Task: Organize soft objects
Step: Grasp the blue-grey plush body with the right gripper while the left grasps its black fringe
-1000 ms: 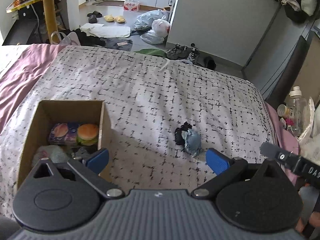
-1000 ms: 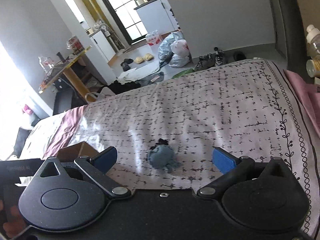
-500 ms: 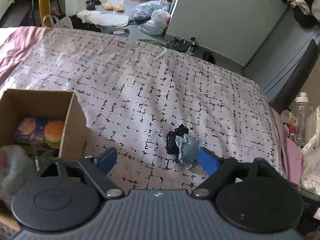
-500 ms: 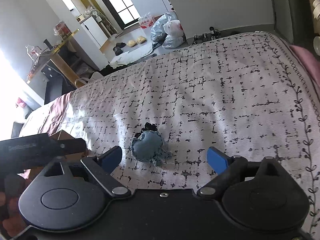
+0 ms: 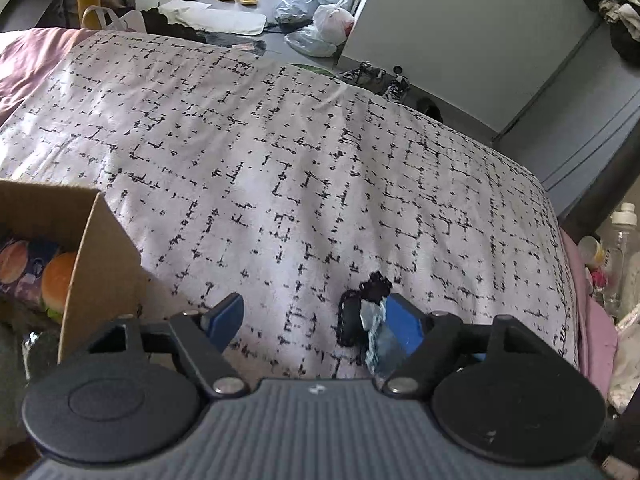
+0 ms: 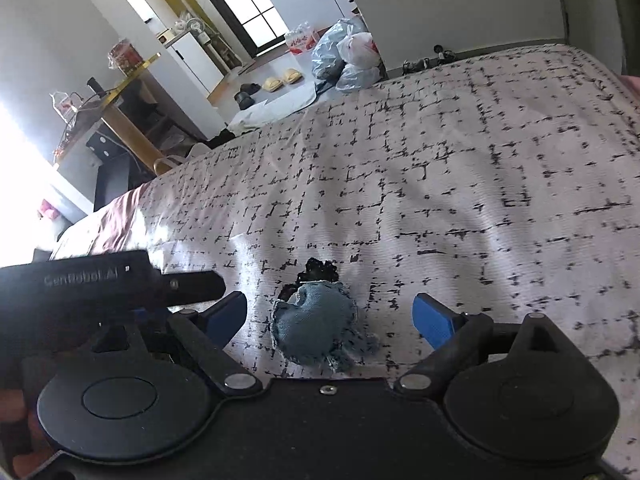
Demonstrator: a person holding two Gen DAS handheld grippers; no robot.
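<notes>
Showing only from the left gripper [image 5: 316, 322], the box [image 5: 98, 248]; both grippers gape, closing.

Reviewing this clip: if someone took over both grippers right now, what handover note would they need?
Left gripper: open, jaws have just been closing, holding nothing; the blue-grey cloth bundle lies against its right finger.
Right gripper: open, jaws narrowing slightly, with the same bundle lying between them on the bedspread, not gripped.
A black piece sits at the bundle's far edge.
Cardboard box stands to the left, with soft items already inside.
Left to do: grasp the bundle and black piece and place them in the box.
</notes>
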